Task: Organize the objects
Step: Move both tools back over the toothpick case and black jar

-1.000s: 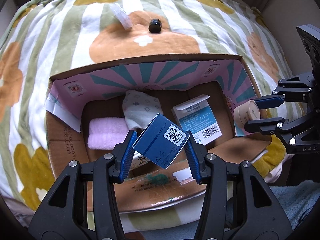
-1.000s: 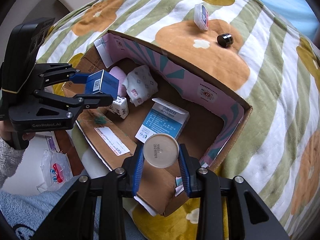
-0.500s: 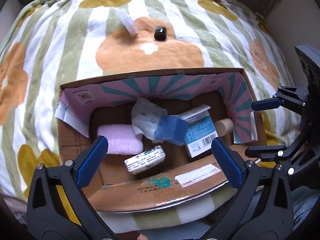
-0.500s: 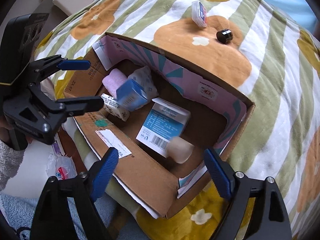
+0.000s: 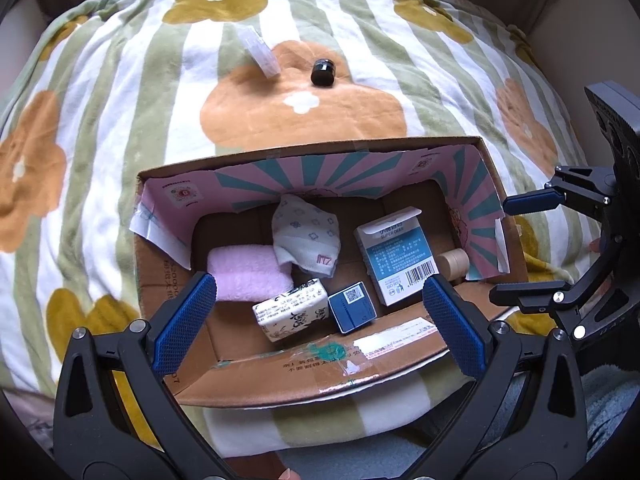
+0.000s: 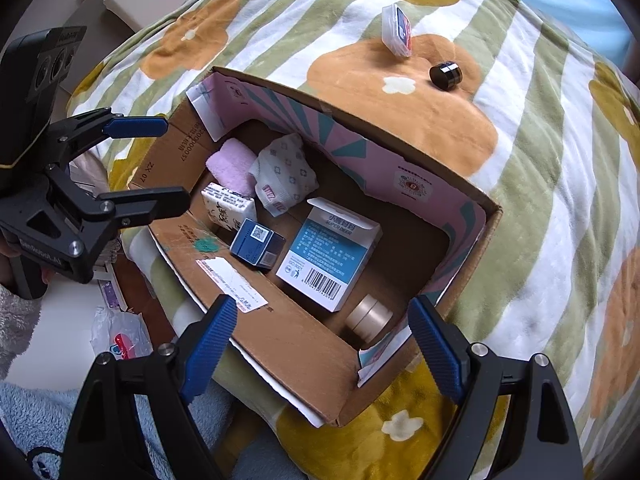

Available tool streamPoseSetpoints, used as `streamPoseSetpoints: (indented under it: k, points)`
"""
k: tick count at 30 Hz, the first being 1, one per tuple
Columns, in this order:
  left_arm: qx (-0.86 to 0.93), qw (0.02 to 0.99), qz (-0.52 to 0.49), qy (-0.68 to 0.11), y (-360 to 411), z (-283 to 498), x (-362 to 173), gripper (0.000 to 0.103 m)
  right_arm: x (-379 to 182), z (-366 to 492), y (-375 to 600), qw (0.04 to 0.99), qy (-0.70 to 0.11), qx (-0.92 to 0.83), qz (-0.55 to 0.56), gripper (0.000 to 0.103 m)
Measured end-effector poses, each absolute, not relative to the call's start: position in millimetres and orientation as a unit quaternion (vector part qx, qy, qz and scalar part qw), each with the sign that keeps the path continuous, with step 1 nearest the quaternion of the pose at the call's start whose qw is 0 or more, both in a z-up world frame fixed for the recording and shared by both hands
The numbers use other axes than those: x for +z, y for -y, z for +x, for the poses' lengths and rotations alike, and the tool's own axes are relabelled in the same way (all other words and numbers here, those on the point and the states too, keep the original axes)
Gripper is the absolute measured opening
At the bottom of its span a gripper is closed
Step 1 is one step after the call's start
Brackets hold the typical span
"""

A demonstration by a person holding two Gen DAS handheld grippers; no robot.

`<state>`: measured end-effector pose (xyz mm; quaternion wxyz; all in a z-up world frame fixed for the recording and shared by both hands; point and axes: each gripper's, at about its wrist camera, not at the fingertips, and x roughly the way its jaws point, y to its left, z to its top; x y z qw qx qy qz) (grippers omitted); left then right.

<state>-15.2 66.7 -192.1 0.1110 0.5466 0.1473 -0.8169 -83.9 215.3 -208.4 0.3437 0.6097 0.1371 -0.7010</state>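
Note:
An open cardboard box lies on a flowered blanket. Inside it lie a small dark blue box, a beige round jar, a blue-and-white carton, a pink towel, a patterned white cloth and a black-and-white packet. My left gripper is open and empty over the box's near wall. My right gripper is open and empty by the box's right end.
On the blanket beyond the box lie a clear plastic case and a small black cylinder. A plastic bag lies on the floor at the left. A light blue rug is below.
Both grippers opened wide. The dark blue box dropped from my left gripper and the beige jar from my right; both now rest on the box floor. Both grippers pulled back slightly.

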Motion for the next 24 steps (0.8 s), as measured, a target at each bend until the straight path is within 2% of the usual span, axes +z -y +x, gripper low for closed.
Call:
streamPoseSetpoints:
  k: [18, 24]
  points:
    - [-0.833, 0.107, 0.529, -0.120, -54.0, -22.2, -146.8, 0.103, -179.4, -91.8, -214.5, 0.338, -0.140, -0.712, 0.599, 0.085]
    - [-0.844, 0.089, 0.522, -0.086, -36.0, -40.1, -126.3, 0.103, -164.1, -108.3, -213.3, 0.318, -0.131, -0.730, 0.590, 0.085]
